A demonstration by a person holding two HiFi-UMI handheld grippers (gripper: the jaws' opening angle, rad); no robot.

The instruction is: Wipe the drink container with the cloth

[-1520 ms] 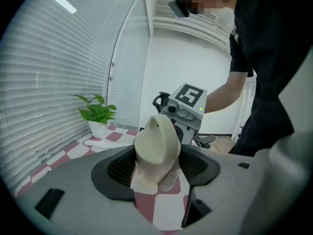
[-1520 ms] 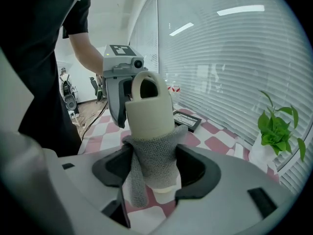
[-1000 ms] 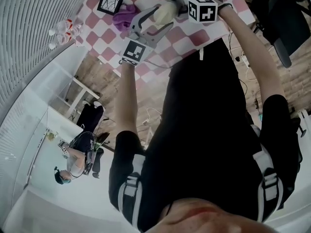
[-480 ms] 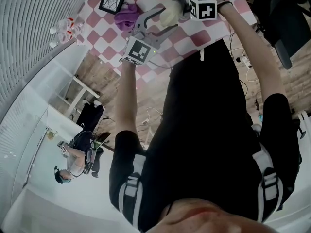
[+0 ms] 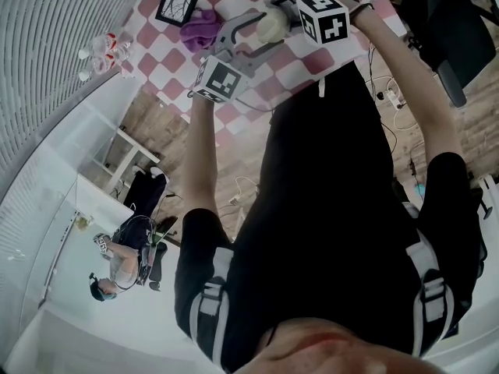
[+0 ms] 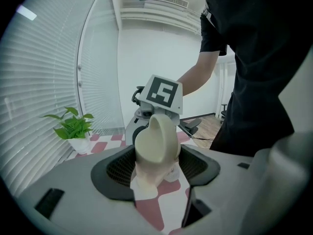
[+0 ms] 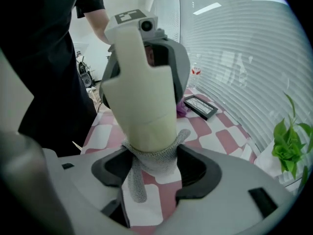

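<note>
The drink container point(image 5: 273, 24), a cream plastic bottle, hangs over the pink-and-white checked table point(image 5: 300, 59). My left gripper point(image 5: 261, 31) is shut on it; in the left gripper view the container point(image 6: 156, 143) fills the gap between the jaws of that gripper point(image 6: 155, 169). My right gripper point(image 5: 287, 14) faces it from the other side. It is shut on a grey mesh cloth point(image 7: 151, 163), which is bunched against the container's end point(image 7: 142, 97). One strip of cloth hangs down loose. The cloth is hidden in the head view.
A purple cloth point(image 5: 199, 28) and a black picture frame point(image 5: 178, 0) lie on the table's far left. Bottles point(image 5: 101, 49) stand by the blinds. A potted plant point(image 6: 71, 126) sits at the window. Another person point(image 5: 117, 259) is on the floor at lower left.
Both grippers and the container have shifted slightly toward the upper left, and the right gripper's marker cube has turned a little. Both grips are unchanged.
</note>
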